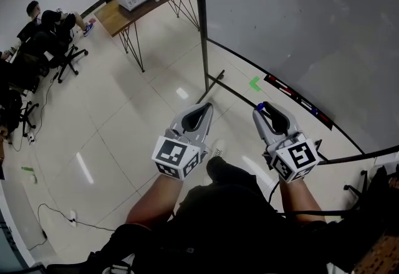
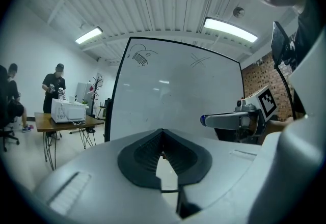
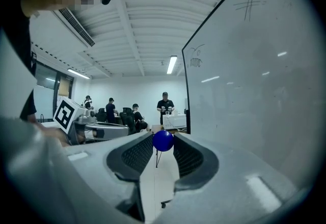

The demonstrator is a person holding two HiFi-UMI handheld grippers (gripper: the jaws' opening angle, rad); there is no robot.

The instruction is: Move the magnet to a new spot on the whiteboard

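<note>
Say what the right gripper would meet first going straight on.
Nothing close: the right gripper, shut on the blue magnet, points along the whiteboard, not at it. Open floor, then probably the far table.

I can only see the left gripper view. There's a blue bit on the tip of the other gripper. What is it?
Observer: A round blue magnet, pinched in the jaws of the right gripper.
Operator: Is it stuck on the whiteboard?
Observer: No. The head view shows it in the air, short of the whiteboard.
Operator: What's at the board's bottom edge?
Observer: A dark tray with small red and blue things on it.
</note>
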